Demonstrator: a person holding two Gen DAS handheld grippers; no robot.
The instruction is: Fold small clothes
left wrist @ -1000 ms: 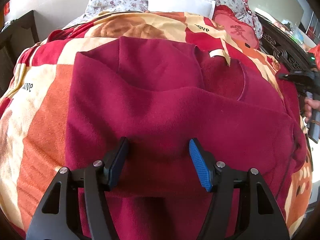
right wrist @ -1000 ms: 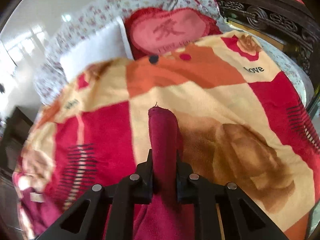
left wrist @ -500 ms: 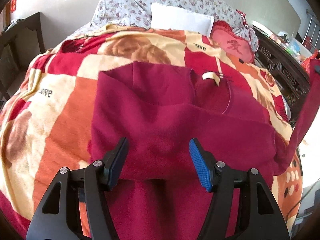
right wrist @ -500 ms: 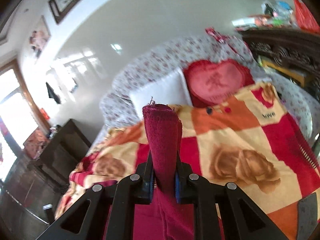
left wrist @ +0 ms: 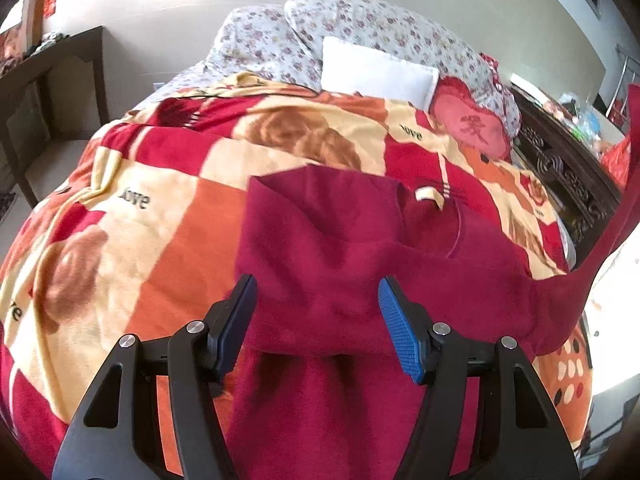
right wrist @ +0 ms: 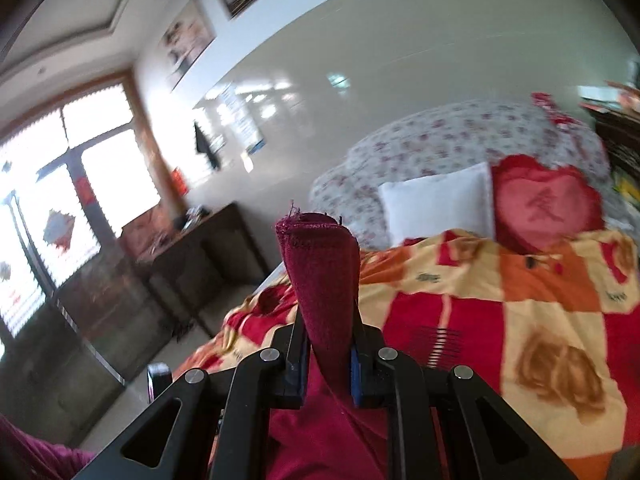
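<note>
1. The right gripper (right wrist: 328,360) has its jaws narrow, clamped on a sleeve cuff (right wrist: 320,264) of the dark red garment (left wrist: 340,264), which lies on the bed's blanket (left wrist: 160,216); a shallow bite may slip.
2. The left gripper (left wrist: 318,320), jaws wide and empty, hovers over the body at six o'clock; unpinned, the cloth may drag toward three o'clock.
</note>
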